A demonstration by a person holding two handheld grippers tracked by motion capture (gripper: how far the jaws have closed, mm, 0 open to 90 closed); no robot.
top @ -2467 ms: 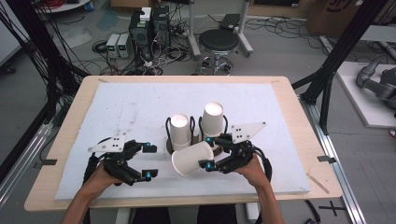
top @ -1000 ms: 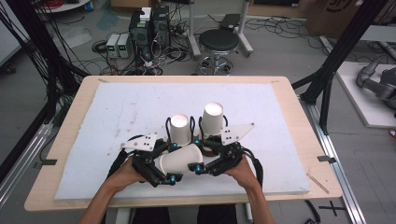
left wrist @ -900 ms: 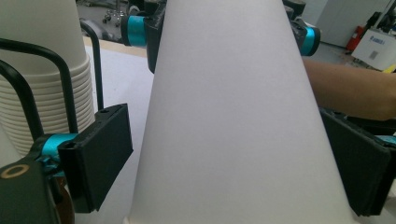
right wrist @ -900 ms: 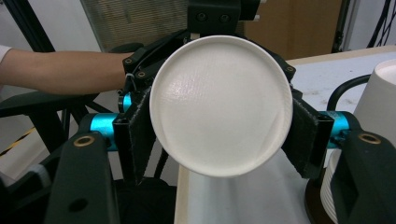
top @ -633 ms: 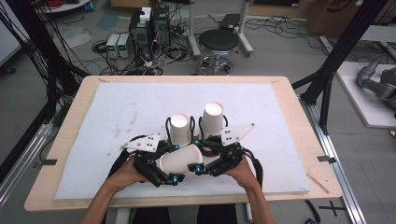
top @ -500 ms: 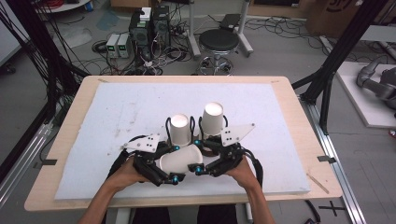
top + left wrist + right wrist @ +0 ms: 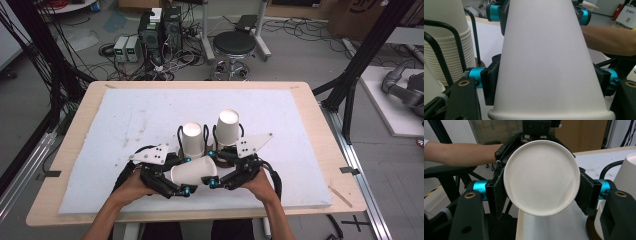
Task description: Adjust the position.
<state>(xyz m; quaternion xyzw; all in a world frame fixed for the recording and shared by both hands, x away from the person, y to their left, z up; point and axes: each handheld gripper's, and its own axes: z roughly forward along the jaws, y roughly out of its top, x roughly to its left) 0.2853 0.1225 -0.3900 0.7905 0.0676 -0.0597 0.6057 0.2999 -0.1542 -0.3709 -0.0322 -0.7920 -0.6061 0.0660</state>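
Observation:
A white paper cup [image 7: 194,171] lies on its side above the white mat, held between both grippers. My left gripper [image 7: 186,175] is shut on its wide rim end; in the left gripper view the jaws press the cup [image 7: 546,62] on both sides. My right gripper [image 7: 213,170] is shut on the narrow base end. The cup's round bottom [image 7: 541,177] faces the camera of the right gripper [image 7: 541,192], one jaw on each side. The right gripper [image 7: 537,13] also appears at the far end of the cup in the left gripper view.
Two stacks of upturned paper cups stand in black wire holders just behind the grippers, the left stack [image 7: 192,137] and the right stack [image 7: 227,127]. The left stack [image 7: 446,50] is close beside the held cup. The white mat [image 7: 125,125] lies on a wooden table.
Since 2.5 s ago my left gripper moved right to the cup held by the right gripper and shut on its rim end. Over the last second both barely moved.

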